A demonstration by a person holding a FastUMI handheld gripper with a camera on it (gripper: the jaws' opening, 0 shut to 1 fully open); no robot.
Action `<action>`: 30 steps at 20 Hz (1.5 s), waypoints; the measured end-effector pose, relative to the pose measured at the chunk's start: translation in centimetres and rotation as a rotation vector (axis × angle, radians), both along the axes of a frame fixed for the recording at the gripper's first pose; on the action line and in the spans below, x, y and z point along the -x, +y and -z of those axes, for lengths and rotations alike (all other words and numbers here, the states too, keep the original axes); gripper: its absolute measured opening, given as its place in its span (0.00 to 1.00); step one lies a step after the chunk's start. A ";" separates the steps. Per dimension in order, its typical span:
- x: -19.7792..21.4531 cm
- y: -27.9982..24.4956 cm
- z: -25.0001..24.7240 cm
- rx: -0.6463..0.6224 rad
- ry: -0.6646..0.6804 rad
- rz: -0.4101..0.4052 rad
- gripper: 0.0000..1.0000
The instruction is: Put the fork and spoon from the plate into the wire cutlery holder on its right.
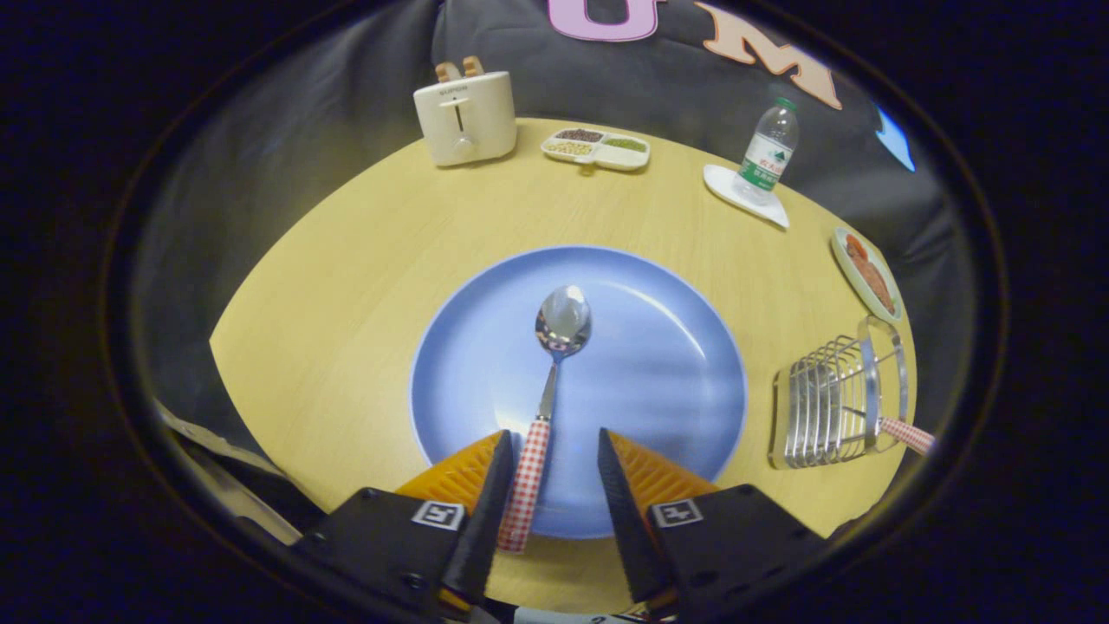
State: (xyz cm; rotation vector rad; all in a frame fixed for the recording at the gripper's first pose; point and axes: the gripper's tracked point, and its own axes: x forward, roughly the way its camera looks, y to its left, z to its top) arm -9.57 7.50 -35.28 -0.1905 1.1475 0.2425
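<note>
Spoon (pixel 546 394) handle between open tool (pixel 548 451) fingers.

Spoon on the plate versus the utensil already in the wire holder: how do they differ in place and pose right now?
The spoon lies flat on the blue plate; the other utensil sits in the wire holder, right of the plate. The spoon shows whole, bowl and handle; of the other utensil just the handle shows. The spoon's handle lies between the fingers of the open gripper; the other utensil lies well off to their right. Both have red-checked handles.
</note>
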 end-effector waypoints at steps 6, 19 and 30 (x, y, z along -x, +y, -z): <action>0.5 -0.9 0.1 0.012 0.043 -0.004 0.15; -1.2 -3.8 -4.7 0.002 0.065 -0.118 0.15; -1.6 -5.8 -8.7 -0.032 0.113 -0.171 0.07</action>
